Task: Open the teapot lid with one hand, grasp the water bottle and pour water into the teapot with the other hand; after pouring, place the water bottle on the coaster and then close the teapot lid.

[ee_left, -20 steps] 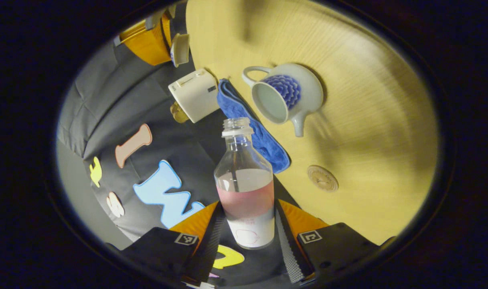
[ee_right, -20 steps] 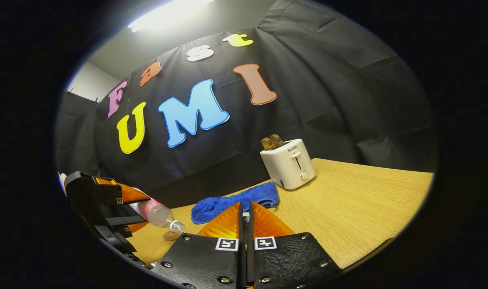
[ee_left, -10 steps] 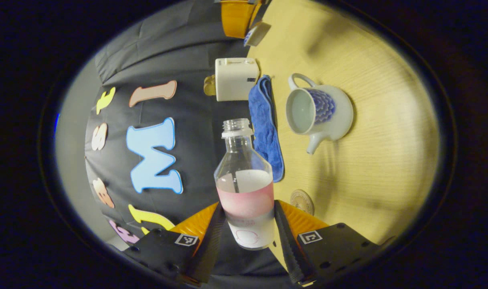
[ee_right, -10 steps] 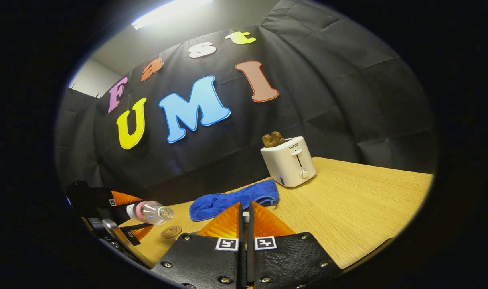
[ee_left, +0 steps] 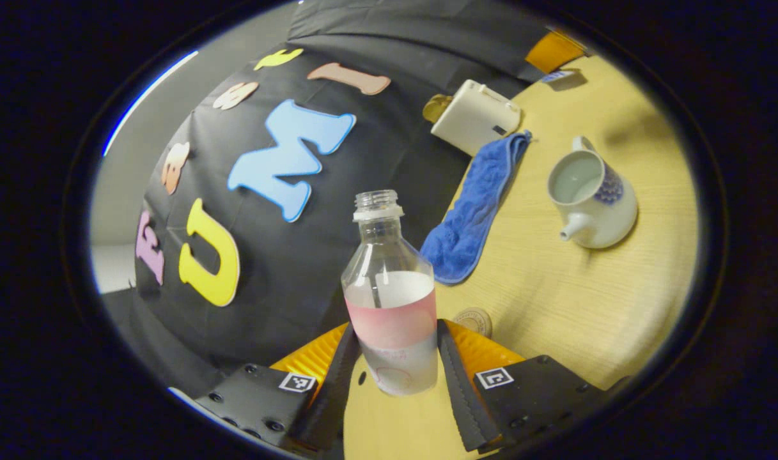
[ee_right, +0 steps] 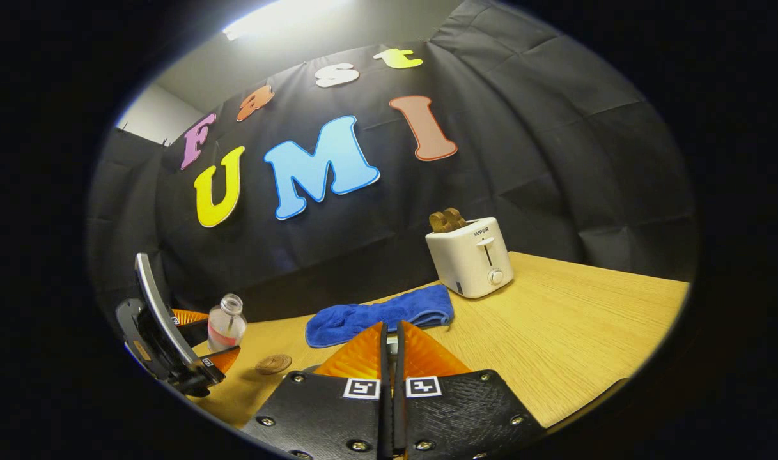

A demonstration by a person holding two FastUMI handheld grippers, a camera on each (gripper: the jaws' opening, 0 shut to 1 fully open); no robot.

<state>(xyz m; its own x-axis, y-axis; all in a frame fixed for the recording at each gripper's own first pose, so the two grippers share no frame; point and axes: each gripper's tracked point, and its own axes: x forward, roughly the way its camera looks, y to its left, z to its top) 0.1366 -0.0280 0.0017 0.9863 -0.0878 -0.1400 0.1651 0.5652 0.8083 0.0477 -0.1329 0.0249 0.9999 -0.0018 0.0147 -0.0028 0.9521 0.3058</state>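
Note:
My left gripper (ee_left: 395,329) is shut on the clear water bottle (ee_left: 392,291), which stands nearly upright, uncapped and partly filled. The round coaster (ee_left: 475,318) lies on the table just right of the bottle's base, partly behind one finger. The white and blue teapot (ee_left: 593,198) sits lidless at the far right. In the right gripper view the left gripper (ee_right: 200,348) holds the bottle (ee_right: 225,322) left of the coaster (ee_right: 273,364). My right gripper (ee_right: 392,329) is shut on the teapot lid (ee_right: 394,345), seen as a white sliver between its fingers.
A blue towel (ee_left: 472,211) lies between the bottle and a white toaster (ee_left: 475,116) with toast in it, at the back edge of the wooden table (ee_right: 574,338). The right gripper (ee_left: 550,51) hangs beyond the teapot.
The bottle has swung from lying tilted toward the teapot back to nearly upright and moved down near the coaster. The right gripper has barely moved.

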